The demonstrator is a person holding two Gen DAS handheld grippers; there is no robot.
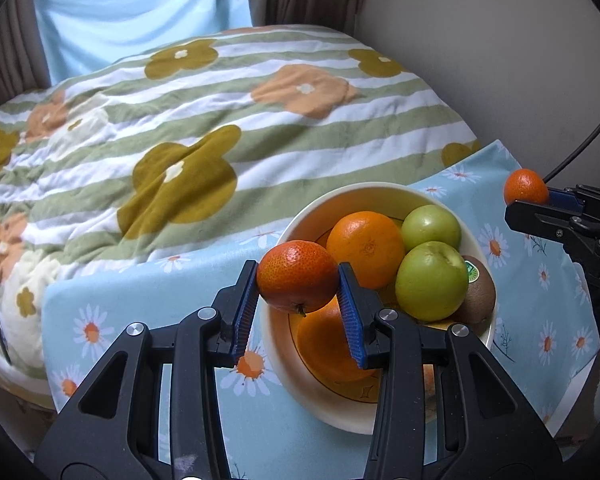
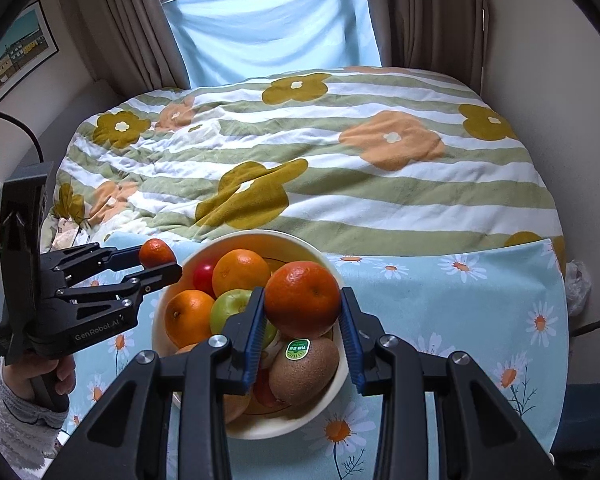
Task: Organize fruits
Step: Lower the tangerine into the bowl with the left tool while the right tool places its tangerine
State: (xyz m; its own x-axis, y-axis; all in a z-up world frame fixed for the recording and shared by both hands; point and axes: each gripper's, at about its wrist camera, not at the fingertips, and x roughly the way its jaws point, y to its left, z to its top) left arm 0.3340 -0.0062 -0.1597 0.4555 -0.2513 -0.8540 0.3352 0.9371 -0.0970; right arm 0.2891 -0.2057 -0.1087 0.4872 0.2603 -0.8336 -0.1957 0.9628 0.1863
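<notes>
A cream bowl (image 1: 300, 216) (image 2: 332, 392) on a daisy-print cloth holds oranges (image 1: 365, 242), two green apples (image 1: 432, 286), a kiwi (image 2: 304, 370) and a red fruit (image 2: 204, 276). My left gripper (image 1: 298, 278) is shut on a reddish tangerine (image 1: 297, 276) and holds it over the bowl's left rim; it also shows in the right wrist view (image 2: 158, 258). My right gripper (image 2: 303, 300) is shut on another tangerine (image 2: 302, 300) above the bowl's right side; it shows at the far right of the left wrist view (image 1: 526, 194).
The small table's blue daisy cloth (image 2: 440, 292) borders a bed with a striped flower blanket (image 2: 300, 160). Curtains and a window stand behind. A wall lies at right, a framed picture (image 2: 16, 52) at left.
</notes>
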